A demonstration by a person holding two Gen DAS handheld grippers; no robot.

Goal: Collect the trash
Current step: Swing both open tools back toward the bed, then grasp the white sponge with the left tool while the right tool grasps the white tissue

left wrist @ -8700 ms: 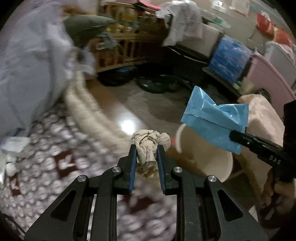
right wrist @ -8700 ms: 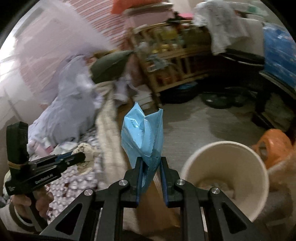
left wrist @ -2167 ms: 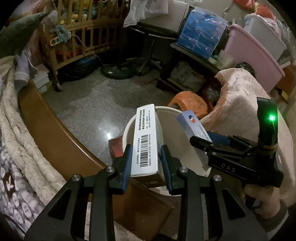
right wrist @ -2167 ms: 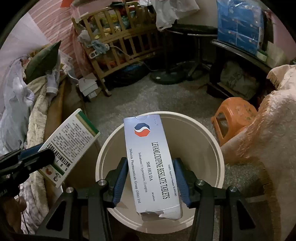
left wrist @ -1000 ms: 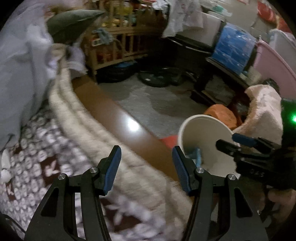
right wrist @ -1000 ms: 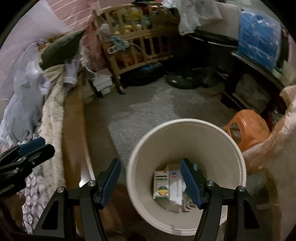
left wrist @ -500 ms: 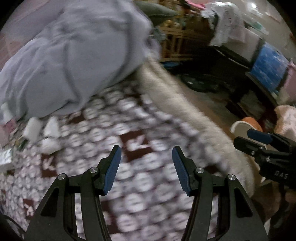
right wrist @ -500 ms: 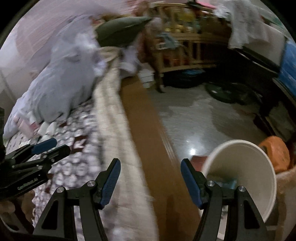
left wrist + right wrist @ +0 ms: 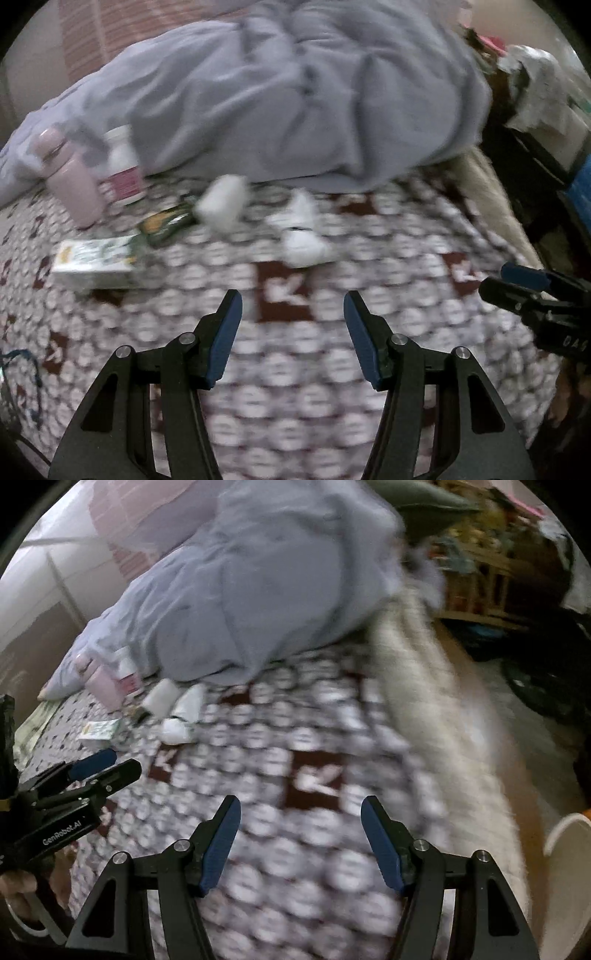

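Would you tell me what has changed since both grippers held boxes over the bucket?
Both boxes were let go into the bucket. The left gripper and right gripper, now empty and open, have swung back over the patterned bedspread toward the remaining litter. The grey duvet looks unchanged.

A dim bedroom: patterned bedspread, rumpled grey duvet, wooden crib beyond.
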